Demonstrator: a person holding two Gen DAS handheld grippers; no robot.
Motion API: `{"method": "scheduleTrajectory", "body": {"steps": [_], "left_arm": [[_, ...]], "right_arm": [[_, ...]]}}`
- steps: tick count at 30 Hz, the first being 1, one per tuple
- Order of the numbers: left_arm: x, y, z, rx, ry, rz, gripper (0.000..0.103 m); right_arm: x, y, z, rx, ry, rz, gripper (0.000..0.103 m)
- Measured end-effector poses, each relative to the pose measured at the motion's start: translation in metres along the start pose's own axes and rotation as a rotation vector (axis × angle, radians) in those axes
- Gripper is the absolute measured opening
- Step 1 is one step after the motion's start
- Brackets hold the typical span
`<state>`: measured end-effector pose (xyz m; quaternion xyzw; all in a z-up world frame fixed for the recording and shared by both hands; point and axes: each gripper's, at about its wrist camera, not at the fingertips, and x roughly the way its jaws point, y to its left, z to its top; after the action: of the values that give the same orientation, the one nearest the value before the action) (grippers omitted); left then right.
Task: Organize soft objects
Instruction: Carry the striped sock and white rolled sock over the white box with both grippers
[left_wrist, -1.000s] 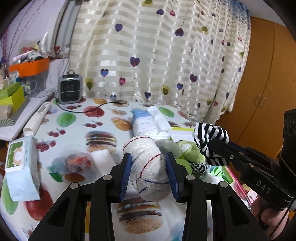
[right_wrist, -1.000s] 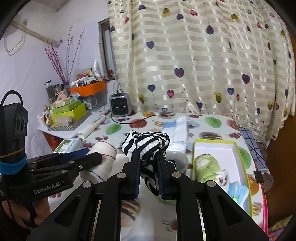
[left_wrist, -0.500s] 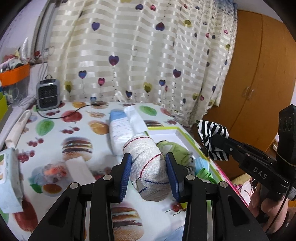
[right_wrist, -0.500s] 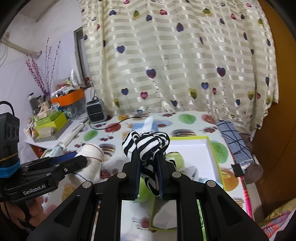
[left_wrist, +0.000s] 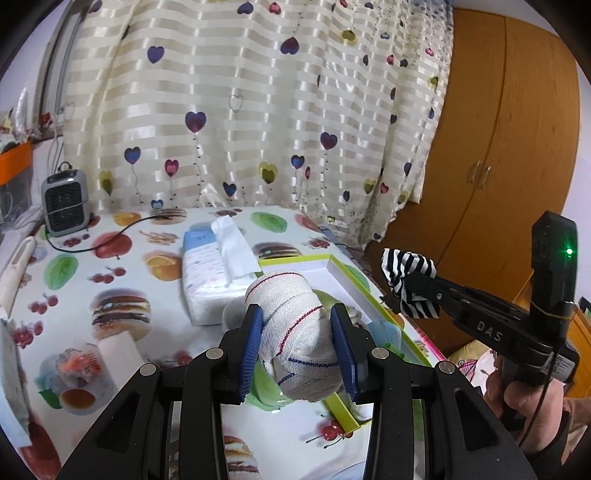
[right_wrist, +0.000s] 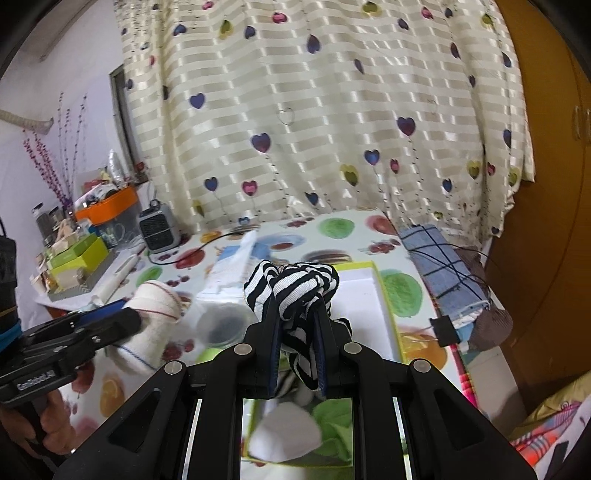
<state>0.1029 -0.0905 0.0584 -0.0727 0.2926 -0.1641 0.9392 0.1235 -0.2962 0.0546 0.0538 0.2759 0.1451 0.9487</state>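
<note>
Item one: my left gripper (left_wrist: 298, 347), its blue pads clamped on both sides of a white rolled sock (left_wrist: 295, 332) with red and blue stitching. I have it held clear of the table (left_wrist: 122, 266), just over the near left corner of the green-rimmed box (left_wrist: 354, 280).

Item two: my right gripper (right_wrist: 297, 332), jaws nearly together and pinching a black-and-white striped sock (right_wrist: 291, 284) that bunches above the pads and hangs below them. From the left wrist view I see it to the right of the box, out past the table edge.

Item three: the box, white inside, lying on the right half of the table. Its near end holds green and white soft pieces (right_wrist: 295, 424); its far end is bare.

Item four: a tissue pack (left_wrist: 210, 273), just left of the box, one sheet standing up.

Item five: a small grey heater (left_wrist: 64, 203) at the far left, cord trailing over the fruit-print cloth.

Item six: a folded blue checked cloth (right_wrist: 443, 266) at the far right edge of the table.

Backdrop: a heart-patterned curtain (left_wrist: 258, 110).
</note>
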Motion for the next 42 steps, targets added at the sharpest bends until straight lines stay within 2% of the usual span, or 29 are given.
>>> {"method": "scheduleTrajectory", "body": {"steps": [16, 21, 25, 30, 34, 42], "left_arm": [[0.043, -0.01, 0.012, 0.033, 0.05, -0.033, 0.036], [0.053, -0.012, 0.013, 0.039, 0.066, -0.04, 0.036], [0.06, -0.015, 0.013, 0.045, 0.079, -0.046, 0.036], [0.066, -0.022, 0.014, 0.053, 0.088, -0.06, 0.036], [0.069, -0.032, 0.013, 0.07, 0.095, -0.078, 0.036], [0.084, -0.068, 0.0, 0.138, 0.145, -0.173, 0.036]], "right_arm": [[0.069, -0.046, -0.007, 0.06, 0.131, -0.04, 0.017], [0.095, -0.058, -0.014, 0.084, 0.199, -0.051, 0.017], [0.107, -0.064, -0.021, 0.099, 0.25, -0.066, 0.021], [0.096, -0.067, -0.019, 0.111, 0.216, -0.049, 0.043], [0.077, -0.069, -0.014, 0.121, 0.161, -0.066, 0.043], [0.042, -0.085, -0.017, 0.182, 0.103, -0.098, 0.043]]}}
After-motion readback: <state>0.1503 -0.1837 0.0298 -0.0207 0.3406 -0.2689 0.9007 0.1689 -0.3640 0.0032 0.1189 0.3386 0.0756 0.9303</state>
